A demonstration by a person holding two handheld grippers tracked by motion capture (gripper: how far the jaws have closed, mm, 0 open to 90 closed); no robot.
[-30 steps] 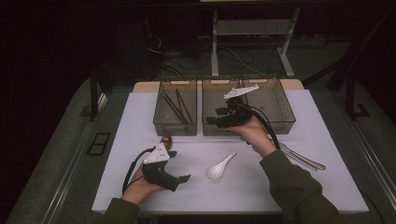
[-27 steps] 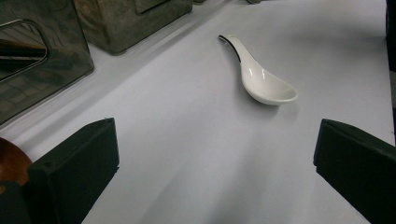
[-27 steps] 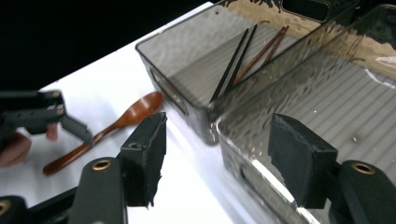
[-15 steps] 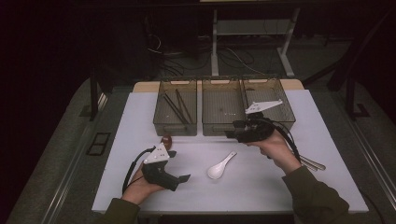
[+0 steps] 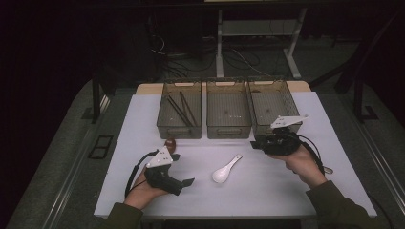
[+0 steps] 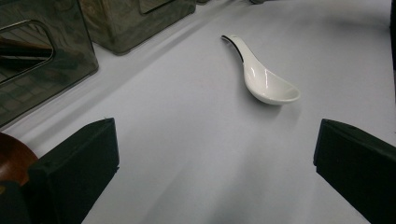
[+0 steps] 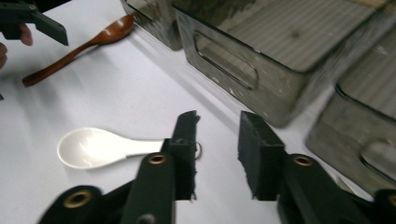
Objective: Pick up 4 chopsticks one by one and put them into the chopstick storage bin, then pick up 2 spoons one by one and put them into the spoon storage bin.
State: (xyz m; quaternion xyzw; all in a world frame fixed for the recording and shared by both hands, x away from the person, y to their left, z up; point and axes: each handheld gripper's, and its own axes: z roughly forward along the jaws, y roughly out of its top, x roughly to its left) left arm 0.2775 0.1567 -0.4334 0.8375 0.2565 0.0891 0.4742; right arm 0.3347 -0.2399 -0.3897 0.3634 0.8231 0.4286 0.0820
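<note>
Three clear bins [image 5: 228, 114] stand in a row at the far side of the white counter [image 5: 267, 191]; the left bin [image 5: 179, 114] holds two dark sticks [image 5: 180, 109]. One white spoon [image 5: 226, 170] lies on the counter between the two hands, and one brown wooden spoon [image 7: 77, 46] lies near the left bin. The left gripper [image 5: 184, 176] rests low on the counter with its jaws wide open and empty, pointing toward the white spoon. The right gripper [image 5: 255, 144] is held level before the right bin [image 5: 276, 107]; its jaws have just been closing, nothing is between them, and the white spoon's handle lies just beside one jaw.
</note>
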